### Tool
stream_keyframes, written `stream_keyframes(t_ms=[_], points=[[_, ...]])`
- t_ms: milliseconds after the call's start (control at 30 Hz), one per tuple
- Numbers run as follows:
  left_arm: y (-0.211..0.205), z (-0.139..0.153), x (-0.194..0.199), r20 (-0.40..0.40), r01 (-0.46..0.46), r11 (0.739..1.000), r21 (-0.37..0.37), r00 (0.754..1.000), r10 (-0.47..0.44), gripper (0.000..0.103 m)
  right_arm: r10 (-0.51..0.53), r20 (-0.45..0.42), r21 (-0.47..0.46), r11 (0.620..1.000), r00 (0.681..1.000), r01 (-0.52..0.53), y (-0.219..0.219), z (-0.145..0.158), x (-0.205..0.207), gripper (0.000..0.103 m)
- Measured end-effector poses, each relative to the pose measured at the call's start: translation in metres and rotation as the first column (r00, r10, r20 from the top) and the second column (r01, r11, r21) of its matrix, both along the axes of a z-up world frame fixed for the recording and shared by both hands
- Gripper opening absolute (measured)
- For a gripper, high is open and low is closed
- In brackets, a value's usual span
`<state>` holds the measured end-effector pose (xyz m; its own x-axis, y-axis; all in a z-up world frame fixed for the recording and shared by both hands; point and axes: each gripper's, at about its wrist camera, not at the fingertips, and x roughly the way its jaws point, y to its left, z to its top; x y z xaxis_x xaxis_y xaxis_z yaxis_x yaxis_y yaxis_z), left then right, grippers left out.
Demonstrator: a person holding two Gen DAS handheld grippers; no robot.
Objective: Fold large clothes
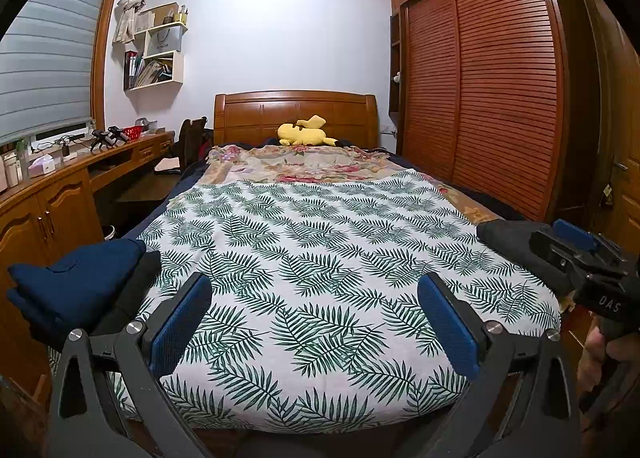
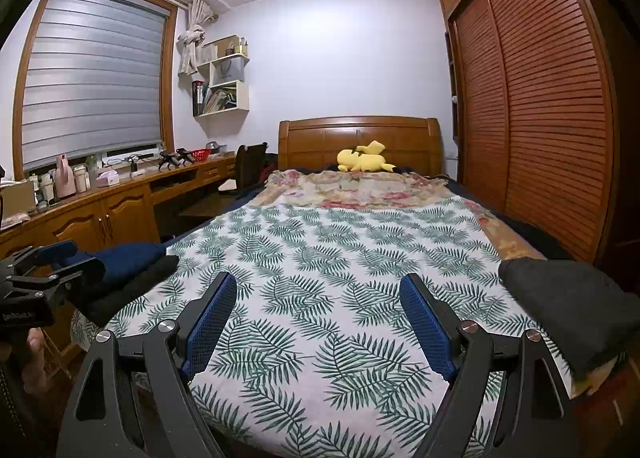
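Stage: between garments | done: navy stack (image 1: 76, 282) bed-left, grey fold (image 2: 568, 306) bed-right, seemingly folded | left: none visible on bed (image 1: 320, 258) | left gripper (image 1: 316, 322), right gripper (image 2: 320, 322): fingers apart, empty

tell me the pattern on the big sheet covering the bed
Green palm leaves on white sheet, clearest in left wrist view.

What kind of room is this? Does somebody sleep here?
It looks like a bedroom. There is a bed with a wooden headboard, a yellow plush toy at its head, and a big slatted wardrobe beside it.
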<state>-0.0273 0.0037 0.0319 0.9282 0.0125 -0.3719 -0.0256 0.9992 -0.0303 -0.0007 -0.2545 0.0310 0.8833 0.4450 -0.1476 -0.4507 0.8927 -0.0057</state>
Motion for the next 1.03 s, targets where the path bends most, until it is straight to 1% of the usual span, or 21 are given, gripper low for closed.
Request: stream_keyframes(t_ms=[1033], points=[[-0.0019, 0.0049, -0.0007, 0.005, 0.002, 1.0, -0.01, 1.0, -0.002, 0.103, 0.004, -0.004, 0.001, 1.0, 1.0, -0.004, -0.0008, -0.0003, 0.0014, 0.085]])
